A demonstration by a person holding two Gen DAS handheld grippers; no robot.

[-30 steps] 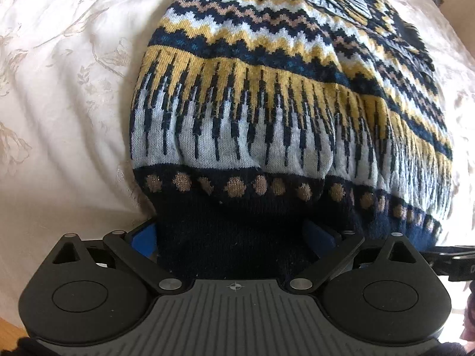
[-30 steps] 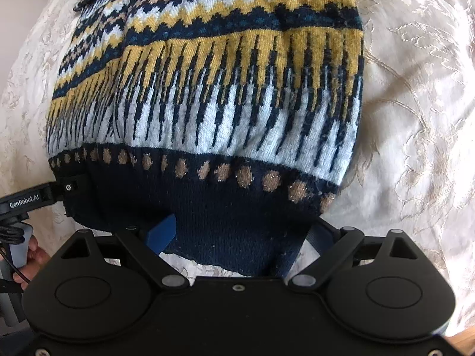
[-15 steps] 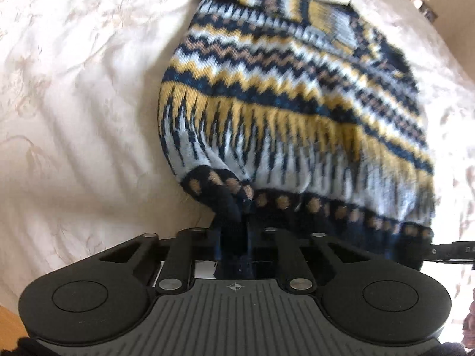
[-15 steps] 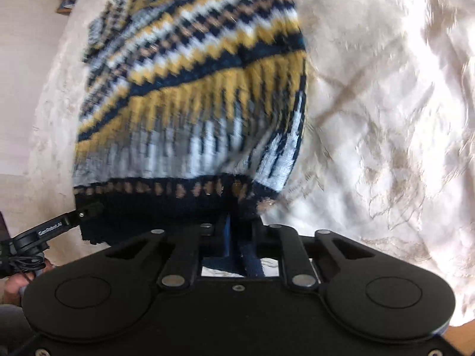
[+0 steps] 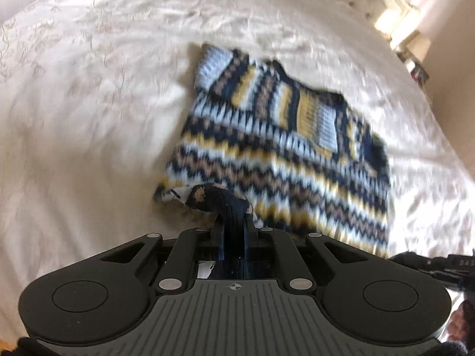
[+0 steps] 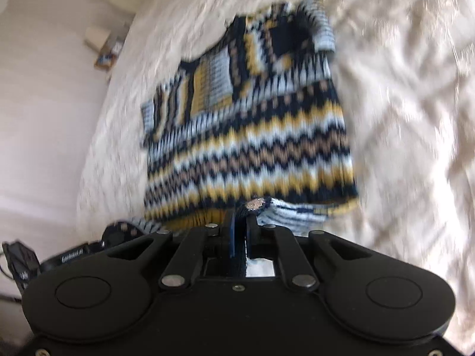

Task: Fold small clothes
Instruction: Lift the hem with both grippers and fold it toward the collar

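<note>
Pinching the dark bottom edge of the sweater [image 5: 276,148] at its two corners, the left gripper [image 5: 234,222] and right gripper [image 6: 241,222] are squeezed tight and hold it up off the bed [image 5: 89,118], likely to fold it over the top half.

Knitted sweater [image 5: 285,160] on bedspread [image 5: 89,118]: colours and patterns

Sweater: navy ground, zigzag bands in mustard yellow, pale blue-white and tan; tan dots on the navy hem [image 5: 207,198]. Bedspread: cream, faint tone-on-tone floral embroidery. Each tool: black.
</note>
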